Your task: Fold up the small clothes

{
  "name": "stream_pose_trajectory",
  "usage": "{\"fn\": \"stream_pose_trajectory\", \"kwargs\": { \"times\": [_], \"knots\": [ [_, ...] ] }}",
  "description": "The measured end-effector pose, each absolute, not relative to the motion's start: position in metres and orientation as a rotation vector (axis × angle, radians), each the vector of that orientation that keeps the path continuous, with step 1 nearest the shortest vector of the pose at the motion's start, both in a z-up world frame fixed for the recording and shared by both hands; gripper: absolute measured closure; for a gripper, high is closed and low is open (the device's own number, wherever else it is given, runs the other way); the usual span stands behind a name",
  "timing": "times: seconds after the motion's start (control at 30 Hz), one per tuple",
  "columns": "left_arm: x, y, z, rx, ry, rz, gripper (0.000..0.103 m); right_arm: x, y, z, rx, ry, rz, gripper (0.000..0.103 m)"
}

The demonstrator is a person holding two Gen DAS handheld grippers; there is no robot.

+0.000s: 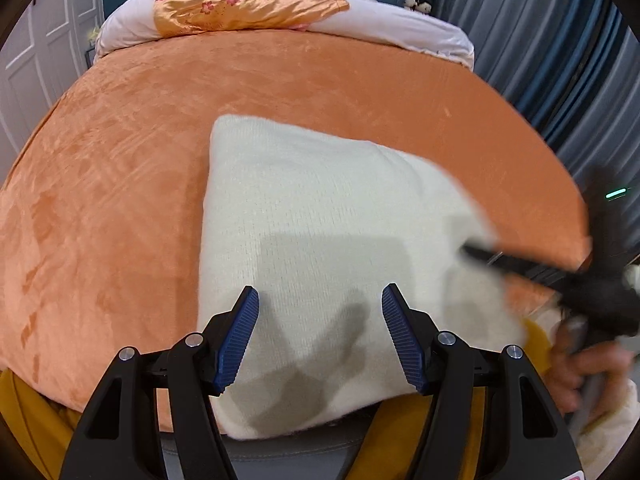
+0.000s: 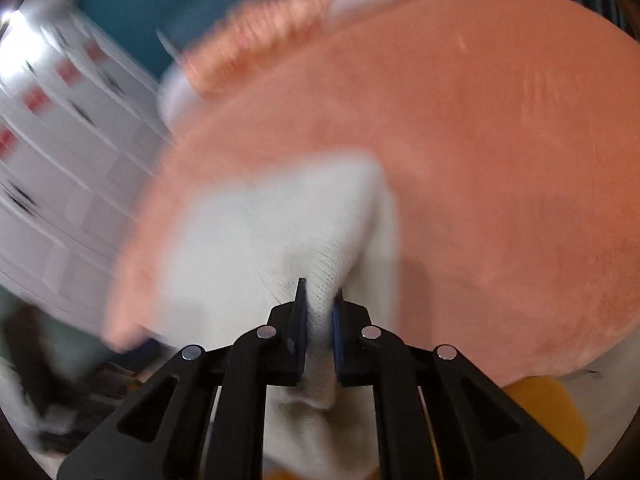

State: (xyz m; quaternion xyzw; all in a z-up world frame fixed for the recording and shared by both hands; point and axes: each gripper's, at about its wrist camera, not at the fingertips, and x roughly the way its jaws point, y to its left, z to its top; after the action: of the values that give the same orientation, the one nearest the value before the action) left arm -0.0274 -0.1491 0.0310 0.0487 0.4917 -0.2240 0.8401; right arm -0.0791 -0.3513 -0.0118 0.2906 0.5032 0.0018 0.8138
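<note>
A cream knitted garment (image 1: 320,232) lies folded into a rough rectangle on the orange bed cover (image 1: 120,184), its near edge at the bed's front. My left gripper (image 1: 320,300) hovers open over its near part, blue pads (image 1: 240,336) wide apart and empty. My right gripper (image 2: 320,300) is shut on a pinched fold of the cream garment (image 2: 256,240) at its right edge. It shows as a blurred black shape at the garment's right side in the left wrist view (image 1: 472,250). The right wrist view is motion-blurred.
A white pillow with an orange floral satin cover (image 1: 248,4) lies at the head of the bed. Grey-blue curtains (image 1: 560,60) hang on the right, white cupboard doors (image 1: 36,60) on the left. Yellow fabric (image 2: 548,412) shows at the bed's near edge.
</note>
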Motion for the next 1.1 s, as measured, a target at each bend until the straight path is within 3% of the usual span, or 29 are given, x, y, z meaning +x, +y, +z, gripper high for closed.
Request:
{"fn": "stream_pose_trajectory", "kwargs": {
  "times": [0.4, 0.47, 0.63, 0.8, 0.97, 1.1],
  "knots": [
    [-0.032, -0.165, 0.023, 0.253, 1.021, -0.395, 0.031, -0.117, -0.336, 0.08, 0.475, 0.945, 0.01, 0.09],
    [-0.033, -0.168, 0.021, 0.269, 1.018, -0.387, 0.03, -0.117, -0.321, 0.071, 0.432, 0.989, 0.035, 0.09],
    [-0.034, -0.17, 0.017, 0.294, 1.029, -0.384, 0.027, -0.105, -0.297, -0.016, 0.311, 1.203, -0.021, 0.09],
    [-0.031, -0.161, 0.02, 0.265, 1.045, -0.377, 0.026, -0.11, -0.304, 0.028, 0.343, 1.102, -0.017, 0.088],
    [-0.026, -0.165, 0.006, 0.304, 1.058, -0.362, 0.016, -0.1, -0.3, -0.008, 0.29, 1.208, -0.011, 0.088],
    [-0.019, -0.147, 0.017, 0.2, 1.083, -0.406, 0.016, -0.11, -0.311, 0.027, 0.389, 1.103, -0.023, 0.086]
  ]
}}
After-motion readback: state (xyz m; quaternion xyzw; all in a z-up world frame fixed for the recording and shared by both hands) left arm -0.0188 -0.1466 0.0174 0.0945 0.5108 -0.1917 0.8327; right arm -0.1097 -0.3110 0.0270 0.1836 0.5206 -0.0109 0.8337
